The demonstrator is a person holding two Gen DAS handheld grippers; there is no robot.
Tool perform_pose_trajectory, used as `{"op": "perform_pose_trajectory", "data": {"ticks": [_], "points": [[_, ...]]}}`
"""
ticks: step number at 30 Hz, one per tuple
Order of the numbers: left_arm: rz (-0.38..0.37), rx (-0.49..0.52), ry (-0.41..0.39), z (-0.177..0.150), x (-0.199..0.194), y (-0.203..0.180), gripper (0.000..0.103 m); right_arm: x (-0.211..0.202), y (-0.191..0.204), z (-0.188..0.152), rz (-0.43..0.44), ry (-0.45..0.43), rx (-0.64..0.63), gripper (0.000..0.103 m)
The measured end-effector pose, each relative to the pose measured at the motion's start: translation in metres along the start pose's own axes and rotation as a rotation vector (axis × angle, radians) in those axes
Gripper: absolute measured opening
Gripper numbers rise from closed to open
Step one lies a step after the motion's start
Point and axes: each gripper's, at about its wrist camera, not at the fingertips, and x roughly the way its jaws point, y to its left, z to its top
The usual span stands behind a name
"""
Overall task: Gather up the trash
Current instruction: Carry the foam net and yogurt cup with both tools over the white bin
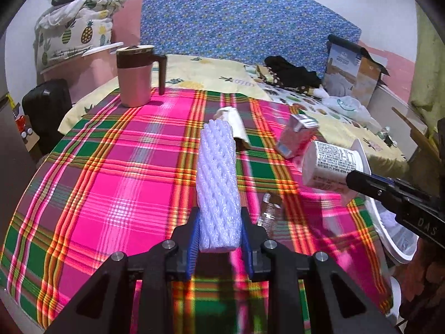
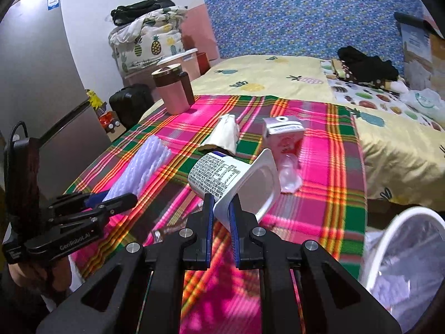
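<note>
My left gripper (image 1: 219,215) is shut on a white foam net sleeve (image 1: 218,178), held clear above the plaid cloth (image 1: 116,183). My right gripper (image 2: 222,199) is shut on the wall of a white printed yogurt cup (image 2: 219,178), which is tilted on its side. In the left wrist view the cup (image 1: 331,164) hangs at the right. On the cloth lie a pink carton (image 2: 283,133), a paper wrapper (image 2: 225,136), crumpled clear plastic (image 2: 289,172) and a small clear bottle (image 1: 268,211). A white lined bin (image 2: 403,250) stands low at the right.
A pink jug with a brown lid (image 1: 135,78) stands at the cloth's far left corner. Beyond, on the bed, are black clothes (image 1: 292,72), a cardboard box (image 1: 353,75) and a plastic bag (image 1: 345,105). A black suitcase (image 1: 46,105) stands at the left of the bed.
</note>
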Motion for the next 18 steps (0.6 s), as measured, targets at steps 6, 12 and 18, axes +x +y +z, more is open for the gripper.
{"op": "perform_pose_trajectory", "data": {"ticks": [6, 12, 18], "points": [[-0.041, 0.035, 0.001, -0.01, -0.012, -0.023, 0.027, -0.017, -0.006, -0.01, -0.024, -0.02, 0.029, 0.011], [-0.079, 0.067, 0.004, -0.015, -0.018, -0.044, 0.027, -0.029, -0.014, -0.018, -0.051, -0.036, 0.059, 0.011], [-0.116, 0.097, 0.013, -0.016, -0.019, -0.066, 0.027, -0.039, -0.026, -0.026, -0.082, -0.051, 0.093, 0.011]]}}
